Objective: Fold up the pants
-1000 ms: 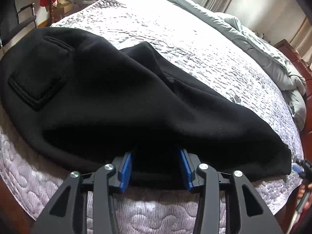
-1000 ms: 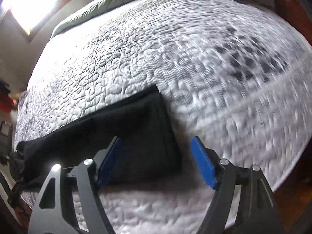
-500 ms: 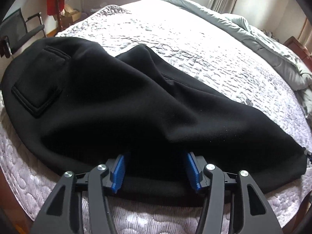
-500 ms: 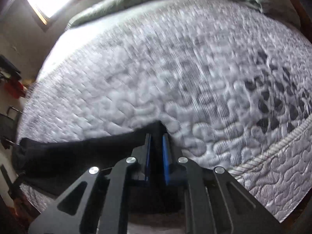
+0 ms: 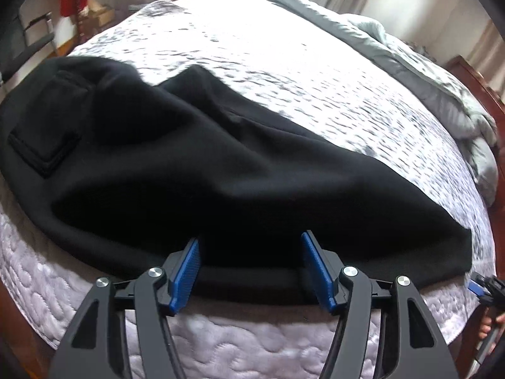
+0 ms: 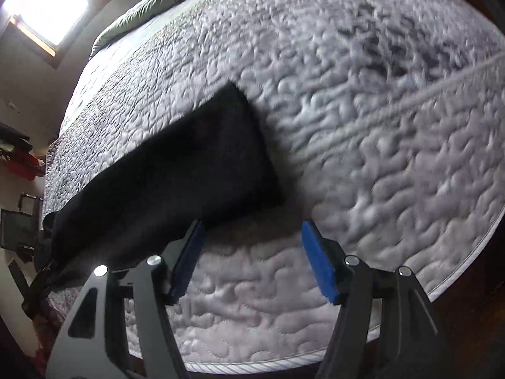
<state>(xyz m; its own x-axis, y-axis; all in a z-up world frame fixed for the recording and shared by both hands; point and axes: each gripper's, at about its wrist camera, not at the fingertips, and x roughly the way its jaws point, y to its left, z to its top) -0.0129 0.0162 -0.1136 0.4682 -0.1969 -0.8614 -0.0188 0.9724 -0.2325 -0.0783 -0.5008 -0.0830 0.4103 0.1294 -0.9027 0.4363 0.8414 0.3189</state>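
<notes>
Pants (image 5: pixel 221 170), black and thick, lie spread across the near edge of a bed whose quilted mattress (image 5: pixel 284 72) is pale grey-white. In the left wrist view they fill the middle of the picture, with a patch pocket (image 5: pixel 44 129) at about 9 o'clock and the leg end tapering toward 3 o'clock. A rumpled grey duvet (image 5: pixel 426 72) is bunched at 1 to 2 o'clock along the far side.

The left claw (image 5: pixel 249 268) sits at 6 o'clock with its blue pads (image 5: pixel 186 268) apart and widening; the near edge of the pants lies between them, but the pads do not press on it.

In the right wrist view the pants (image 6: pixel 176 183) run from the centre toward 8 o'clock, the squared leg end at the centre. The right claw (image 6: pixel 252 255) at 6 o'clock is also spread and opening; only bare mattress (image 6: pixel 378 158) shows between its pads, the cloth passing just by the left one.

A hand (image 5: pixel 486 328) shows at 4 o'clock in the left view.
</notes>
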